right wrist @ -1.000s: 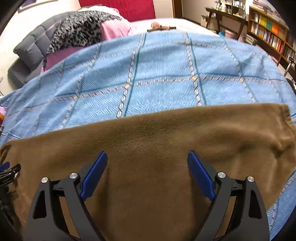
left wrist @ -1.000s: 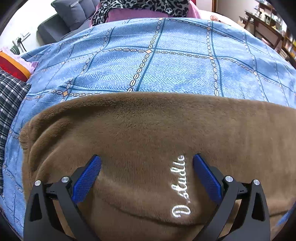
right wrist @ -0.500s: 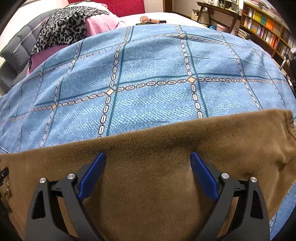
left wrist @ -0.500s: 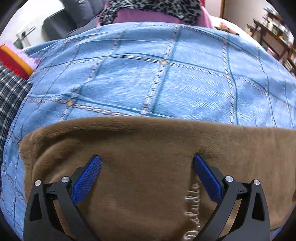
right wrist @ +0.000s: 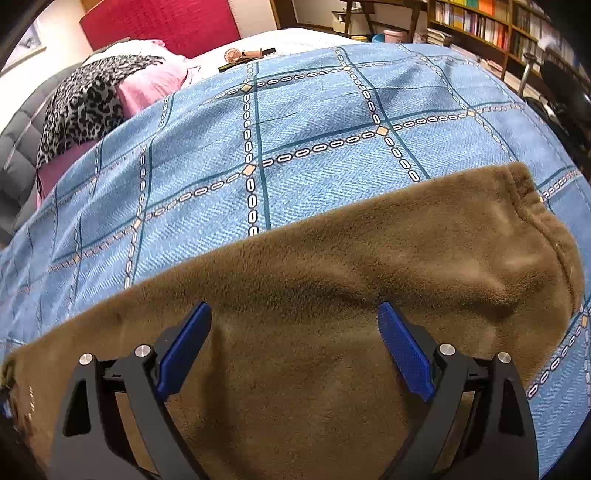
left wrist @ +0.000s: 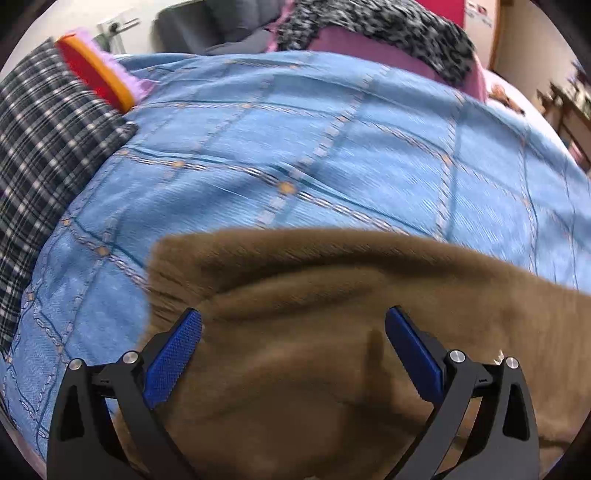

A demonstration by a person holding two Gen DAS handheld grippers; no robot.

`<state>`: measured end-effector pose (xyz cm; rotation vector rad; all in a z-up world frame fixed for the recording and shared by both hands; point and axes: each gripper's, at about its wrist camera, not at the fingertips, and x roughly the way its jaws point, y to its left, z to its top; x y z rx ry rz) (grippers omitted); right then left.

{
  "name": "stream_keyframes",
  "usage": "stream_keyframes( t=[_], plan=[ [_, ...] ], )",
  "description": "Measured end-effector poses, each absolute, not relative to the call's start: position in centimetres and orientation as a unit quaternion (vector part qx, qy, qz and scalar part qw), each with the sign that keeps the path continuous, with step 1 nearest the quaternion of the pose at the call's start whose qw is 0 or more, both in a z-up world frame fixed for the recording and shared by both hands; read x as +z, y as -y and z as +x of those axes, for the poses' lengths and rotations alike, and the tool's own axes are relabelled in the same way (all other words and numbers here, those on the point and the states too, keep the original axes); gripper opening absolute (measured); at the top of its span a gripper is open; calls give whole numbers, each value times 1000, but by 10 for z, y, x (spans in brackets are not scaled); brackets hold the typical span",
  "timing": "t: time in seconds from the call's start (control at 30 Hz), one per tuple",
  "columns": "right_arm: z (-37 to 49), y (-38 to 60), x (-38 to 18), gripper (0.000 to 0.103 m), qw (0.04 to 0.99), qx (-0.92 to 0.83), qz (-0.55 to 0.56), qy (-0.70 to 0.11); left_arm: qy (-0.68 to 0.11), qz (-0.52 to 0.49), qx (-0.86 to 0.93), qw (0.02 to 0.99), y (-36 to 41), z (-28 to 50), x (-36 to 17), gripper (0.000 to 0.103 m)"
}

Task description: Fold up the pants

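- The pants (left wrist: 332, 295) are a thick brown fleece with a soft, matted nap; they lie spread in a broad band across the near part of the bed, on a blue bedspread (left wrist: 332, 147); in the right wrist view the pants (right wrist: 332, 277) run from the lower left edge up to a rounded, stitched hem at the right, with shallow rolls and dimples in the pile.
- In the left wrist view the fleece ends in a blunt, squarish corner at the left, with a raised fold running across it; this view is smeared by motion blur, so finer detail cannot be told.
- The bedspread (right wrist: 314, 129) is a woven cloth with a fine diagonal rib, crossed by dark teal lines and chains of pale oval links that meet at small tan diamonds.
- The left gripper (left wrist: 293, 325) hangs over the pants with its jaws spread wide, pinching nothing; its blue pads (left wrist: 173, 362) have a knurled, grid-like face on black arms.
- The right gripper (right wrist: 294, 317) hangs likewise over the fleece, jaws spread wide, nothing between them.
- A dark plaid cloth (left wrist: 44, 147) lies at the left edge of the bed; a leopard-print cloth (right wrist: 81, 107) lies over pink fabric (right wrist: 155, 85) at the far side.
- Bookshelves (right wrist: 480, 26) packed with books stand at the far right.
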<state>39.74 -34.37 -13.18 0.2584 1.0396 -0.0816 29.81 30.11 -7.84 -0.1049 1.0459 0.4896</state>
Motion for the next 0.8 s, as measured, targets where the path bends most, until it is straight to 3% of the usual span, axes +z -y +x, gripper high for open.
stream_keyframes(
  t=[0.37,0.8],
  plan=[
    [393,333,-133,93,862,-48,99,-495,-486,-6,255,836,-339,323,-82,98],
    [379,321,-130,93,865,-34,95,-491,-509,-65,201,834,-367,342,-97,98]
  ],
)
